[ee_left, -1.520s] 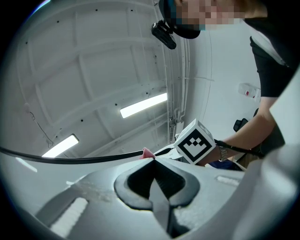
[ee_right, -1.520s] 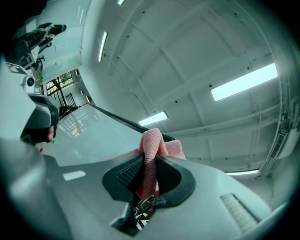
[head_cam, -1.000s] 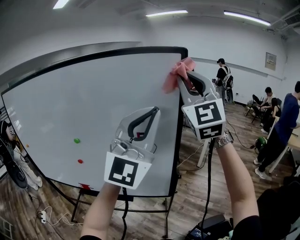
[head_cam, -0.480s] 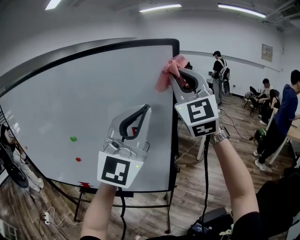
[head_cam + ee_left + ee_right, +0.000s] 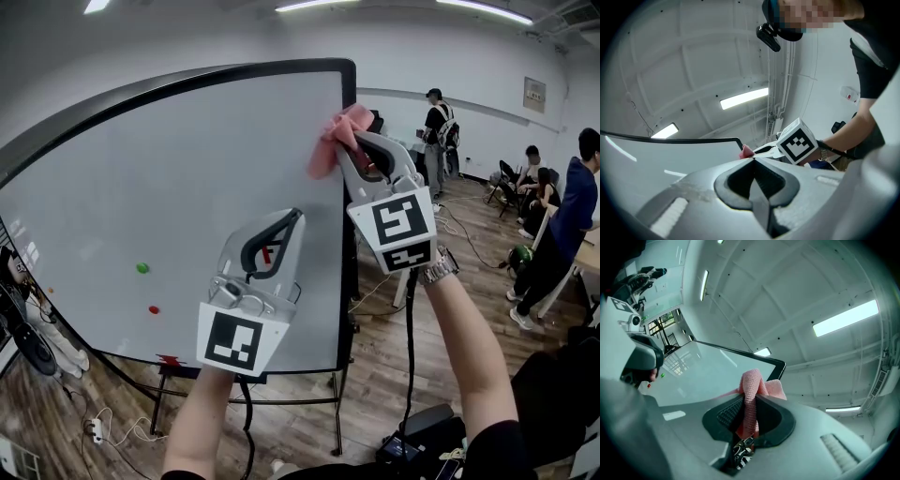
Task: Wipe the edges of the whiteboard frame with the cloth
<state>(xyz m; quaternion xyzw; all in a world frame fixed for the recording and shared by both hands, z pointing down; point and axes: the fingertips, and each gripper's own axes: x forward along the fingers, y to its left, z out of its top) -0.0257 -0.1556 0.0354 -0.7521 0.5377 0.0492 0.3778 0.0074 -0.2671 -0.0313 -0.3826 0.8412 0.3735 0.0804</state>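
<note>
A large whiteboard point(image 5: 178, 206) on a stand has a black frame point(image 5: 350, 244). My right gripper point(image 5: 345, 141) is shut on a pink cloth point(image 5: 335, 137), which rests against the board's right frame edge, a little below the top right corner. In the right gripper view the pink cloth point(image 5: 752, 399) sticks up from between the jaws, with the frame corner point(image 5: 782, 365) just beyond. My left gripper point(image 5: 298, 217) is shut and holds nothing; it hovers in front of the board's lower right area. In the left gripper view the cloth point(image 5: 746, 151) shows as a small tip under the top frame point(image 5: 670, 139).
Green point(image 5: 142, 268) and red point(image 5: 154, 309) magnets sit on the board's left part. A red clip point(image 5: 170, 360) is at the bottom edge. Several people point(image 5: 562, 216) stand and sit at the right of the room. Cables point(image 5: 103, 427) lie on the wooden floor.
The right gripper with the cloth has slid a little down the board's right edge from the top corner. The left gripper has stayed shut in front of the board.
</note>
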